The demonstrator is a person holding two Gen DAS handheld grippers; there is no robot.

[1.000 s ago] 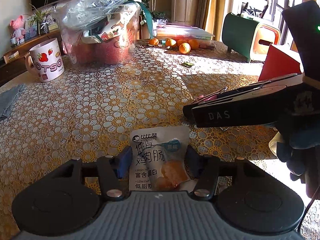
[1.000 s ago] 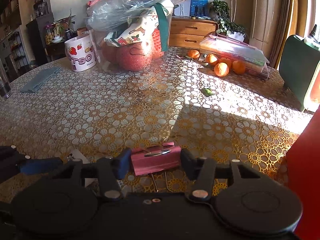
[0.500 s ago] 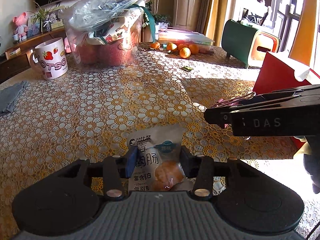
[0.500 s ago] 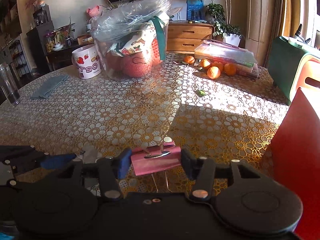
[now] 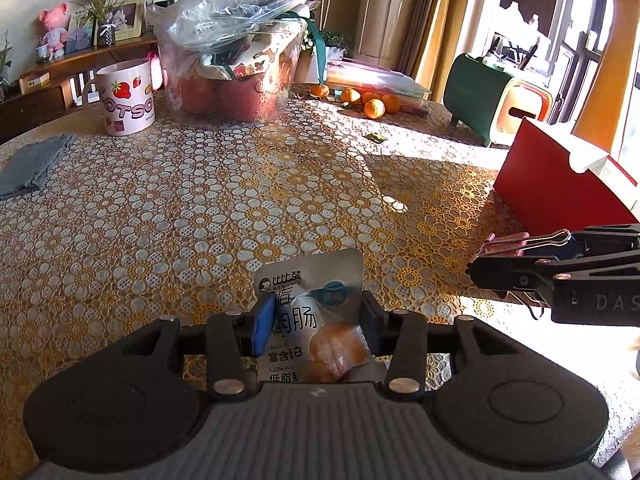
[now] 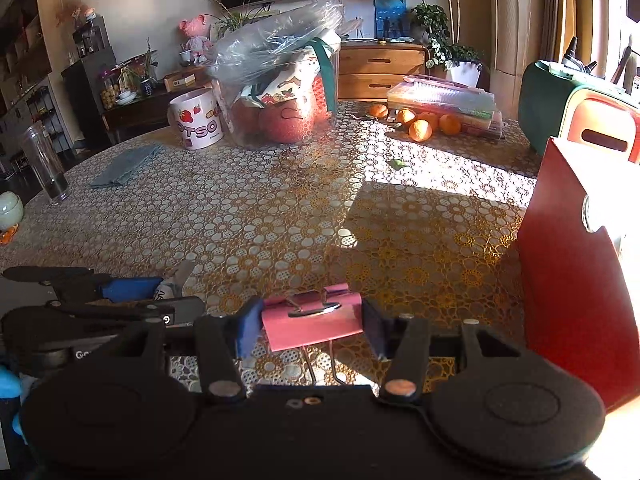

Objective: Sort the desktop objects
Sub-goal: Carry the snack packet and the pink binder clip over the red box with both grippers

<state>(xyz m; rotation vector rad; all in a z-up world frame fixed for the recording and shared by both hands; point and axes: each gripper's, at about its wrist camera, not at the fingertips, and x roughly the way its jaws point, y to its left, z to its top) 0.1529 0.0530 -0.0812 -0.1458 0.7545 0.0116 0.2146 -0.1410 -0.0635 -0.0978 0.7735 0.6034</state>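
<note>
While the left gripper [image 5: 314, 326] has its fingers clamped on a white snack packet [image 5: 316, 320] printed with Chinese characters and "LOW FAT", the right gripper [image 6: 310, 326] has its fingers pressed against both sides of a pink binder clip [image 6: 314, 320]. Both things sit between the fingers, above the lace-covered table [image 5: 200, 208]. Far ahead of the left fingers stands a strawberry mug [image 5: 126, 98] lettered "OTSO". Right of the right fingers rises a red box [image 6: 576, 276]. "DAS" shows on the right gripper's side.
</note>
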